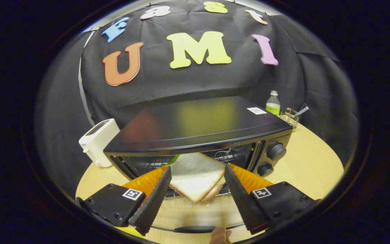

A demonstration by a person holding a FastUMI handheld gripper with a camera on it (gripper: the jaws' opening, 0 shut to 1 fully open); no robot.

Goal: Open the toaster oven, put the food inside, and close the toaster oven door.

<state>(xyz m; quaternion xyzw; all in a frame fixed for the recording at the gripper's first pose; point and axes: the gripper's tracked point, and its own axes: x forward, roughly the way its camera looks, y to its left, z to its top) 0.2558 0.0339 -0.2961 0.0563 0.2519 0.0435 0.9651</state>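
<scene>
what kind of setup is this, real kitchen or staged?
Looks staged: a recording booth dressed as a kitchen counter. Black cloth wall behind a round wooden table with a toaster oven and white toaster. The gripper holds a sandwich at the open door.

Your claw (pixel 197 172) has two black fingers (pixel 152 201), long wedges tapering to points, with ridged, saw-toothed inner faces. Each finger is mounted on a flat black block (pixel 113 203) with rounded corners and small dark screws near the edges. Each block carries a white square tag (pixel 133 194) printed with a black marker pattern.
</scene>
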